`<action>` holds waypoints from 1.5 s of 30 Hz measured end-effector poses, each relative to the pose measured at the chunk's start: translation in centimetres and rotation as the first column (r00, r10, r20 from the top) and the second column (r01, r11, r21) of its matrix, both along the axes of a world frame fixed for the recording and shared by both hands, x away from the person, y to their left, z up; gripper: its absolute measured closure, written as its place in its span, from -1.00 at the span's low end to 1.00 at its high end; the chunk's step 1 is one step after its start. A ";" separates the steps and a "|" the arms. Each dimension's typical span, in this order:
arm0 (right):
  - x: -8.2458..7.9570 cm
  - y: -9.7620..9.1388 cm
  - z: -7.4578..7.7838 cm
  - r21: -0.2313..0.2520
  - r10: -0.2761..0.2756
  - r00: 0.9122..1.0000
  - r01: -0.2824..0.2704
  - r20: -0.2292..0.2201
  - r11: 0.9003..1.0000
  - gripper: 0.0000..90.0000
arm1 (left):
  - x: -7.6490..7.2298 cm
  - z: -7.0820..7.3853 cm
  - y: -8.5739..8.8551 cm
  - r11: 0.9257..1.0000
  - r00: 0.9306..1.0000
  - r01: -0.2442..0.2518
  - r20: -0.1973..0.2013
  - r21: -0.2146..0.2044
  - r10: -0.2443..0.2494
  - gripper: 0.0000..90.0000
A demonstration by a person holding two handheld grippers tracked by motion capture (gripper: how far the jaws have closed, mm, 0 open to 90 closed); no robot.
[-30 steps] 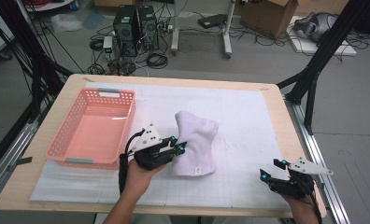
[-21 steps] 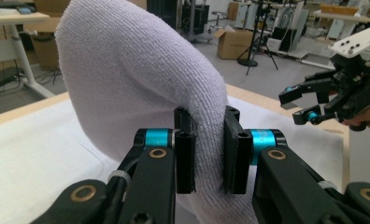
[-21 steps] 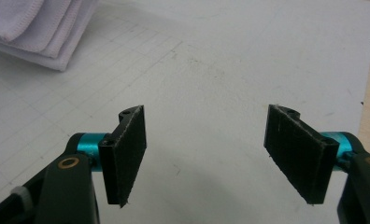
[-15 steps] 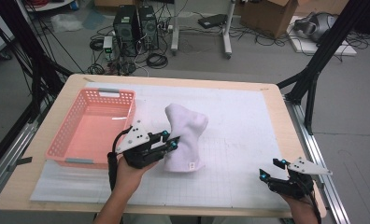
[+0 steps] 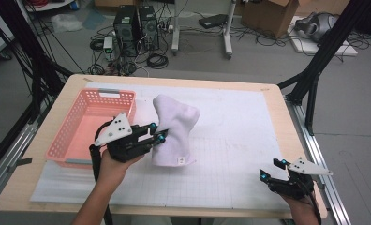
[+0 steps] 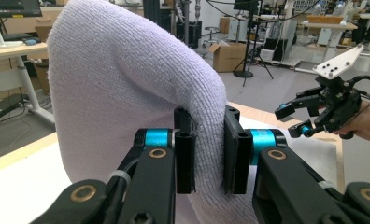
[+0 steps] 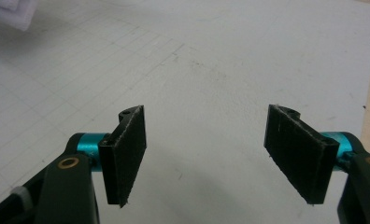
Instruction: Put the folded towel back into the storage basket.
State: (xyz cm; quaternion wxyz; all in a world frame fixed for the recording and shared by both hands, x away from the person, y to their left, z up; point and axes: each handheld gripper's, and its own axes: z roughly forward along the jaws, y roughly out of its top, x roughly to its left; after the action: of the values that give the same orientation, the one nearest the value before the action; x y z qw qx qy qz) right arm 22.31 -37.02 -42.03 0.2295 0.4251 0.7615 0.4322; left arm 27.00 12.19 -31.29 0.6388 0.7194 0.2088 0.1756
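Note:
A pale lilac towel (image 5: 173, 129) hangs folded over above the white mat, its lower end trailing near the mat. My left gripper (image 5: 158, 132) is shut on the towel's left edge and holds it up beside the pink basket (image 5: 73, 143). In the left gripper view the terry cloth (image 6: 131, 88) bulges above the jaws, pinched between the two black pads (image 6: 185, 154). My right gripper (image 5: 272, 169) rests low at the table's front right corner, open and holding nothing. In the right gripper view its pads (image 7: 127, 151) stand wide apart over bare gridded mat.
The white gridded mat (image 5: 235, 136) covers most of the wooden table (image 5: 277, 101). The pink basket stands at the left with nothing visible inside. Computer towers (image 5: 137, 23), cables and boxes lie on the floor beyond the far edge. Black frame legs (image 5: 315, 70) stand at the right.
My left gripper has carried the towel leftward, toward the pink basket, and lifted it a little. The right gripper has stayed put.

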 end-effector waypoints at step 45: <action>0.2 -0.1 0.1 -0.001 -0.019 1.000 0.019 0.005 1.000 -0.37 | 1.3 3.7 14.0 0.986 0.990 -0.128 0.046 -0.104 0.134 0.72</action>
State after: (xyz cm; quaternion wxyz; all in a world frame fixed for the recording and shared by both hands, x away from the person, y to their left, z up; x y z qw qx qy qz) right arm 22.47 -37.07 -41.93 0.2357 0.4311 0.7571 0.4305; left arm 28.27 26.21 -27.59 0.6668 0.6660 0.2472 0.2253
